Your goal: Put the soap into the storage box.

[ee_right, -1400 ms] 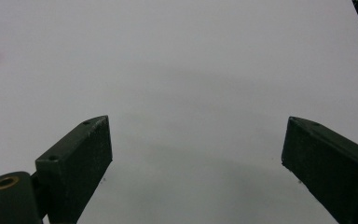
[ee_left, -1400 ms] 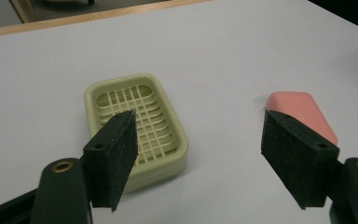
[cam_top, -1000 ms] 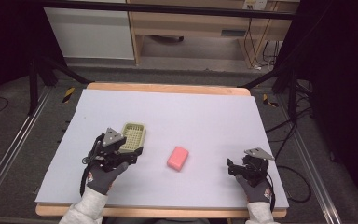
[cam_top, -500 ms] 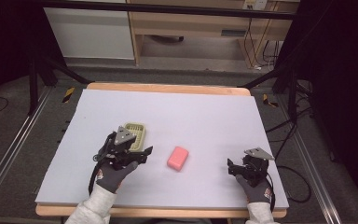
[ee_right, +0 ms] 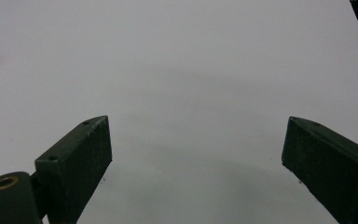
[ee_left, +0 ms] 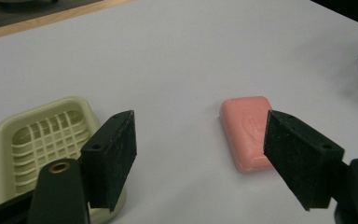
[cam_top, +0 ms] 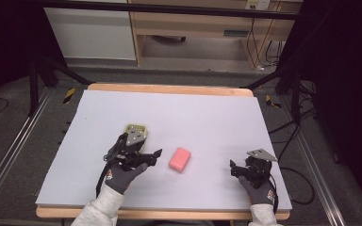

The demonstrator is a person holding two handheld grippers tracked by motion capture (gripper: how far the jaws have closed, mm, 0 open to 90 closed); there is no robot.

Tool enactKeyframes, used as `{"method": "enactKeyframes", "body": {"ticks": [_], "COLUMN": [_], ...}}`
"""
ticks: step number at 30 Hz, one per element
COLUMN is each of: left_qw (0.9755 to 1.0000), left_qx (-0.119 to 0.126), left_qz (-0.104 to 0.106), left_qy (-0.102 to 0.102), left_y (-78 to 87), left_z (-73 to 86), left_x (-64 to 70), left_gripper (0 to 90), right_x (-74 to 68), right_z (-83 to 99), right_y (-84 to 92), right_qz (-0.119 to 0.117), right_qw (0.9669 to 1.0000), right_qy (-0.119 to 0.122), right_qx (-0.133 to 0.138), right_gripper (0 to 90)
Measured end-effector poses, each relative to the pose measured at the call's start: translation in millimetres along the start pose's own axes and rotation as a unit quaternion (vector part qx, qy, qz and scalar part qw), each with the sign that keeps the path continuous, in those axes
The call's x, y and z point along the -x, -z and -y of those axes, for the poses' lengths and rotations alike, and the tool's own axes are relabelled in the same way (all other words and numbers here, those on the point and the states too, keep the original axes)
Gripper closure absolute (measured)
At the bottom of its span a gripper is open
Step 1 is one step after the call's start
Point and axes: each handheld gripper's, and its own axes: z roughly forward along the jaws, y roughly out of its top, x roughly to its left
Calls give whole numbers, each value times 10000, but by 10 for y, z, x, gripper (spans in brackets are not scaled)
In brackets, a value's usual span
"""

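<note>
Left gripper shifted toward soap, jaws apart.

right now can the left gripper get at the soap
Probably yes: the left gripper is open, the soap lies just ahead on bare table, and the dish sits off to its side.

A pale lilac-grey worktop with a light wooden edge is seen on a grey floor. Metal rails are laid along both sides. A white cabinet and a wooden shelf unit are placed behind. Cables are strewn at right. Surroundings are dim.
</note>
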Motion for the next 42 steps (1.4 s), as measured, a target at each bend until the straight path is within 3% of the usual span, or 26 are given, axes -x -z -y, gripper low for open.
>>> {"method": "enactKeyframes", "body": {"ticks": [4,28,42], "left_qw": [9999,9993,9980], "left_qx": [-109,-306,-447], "left_qz": [53,184,282], "left_qy": [-102,-145,-335], "left_y": [-57,-371,-557], "left_z": [-14,-9,-63], "left_x": [46,234,400], "left_gripper": [248,250,248], "right_x": [-1,-21,-26], "right_z": [1,-2,-3], "right_y": [-1,-24,-26], "right_qz": [9,18,14], "right_qw": [10000,10000,10000], "right_qy": [-6,37,53], "right_qx": [-5,-23,-32], "right_gripper": [86,85,85]}}
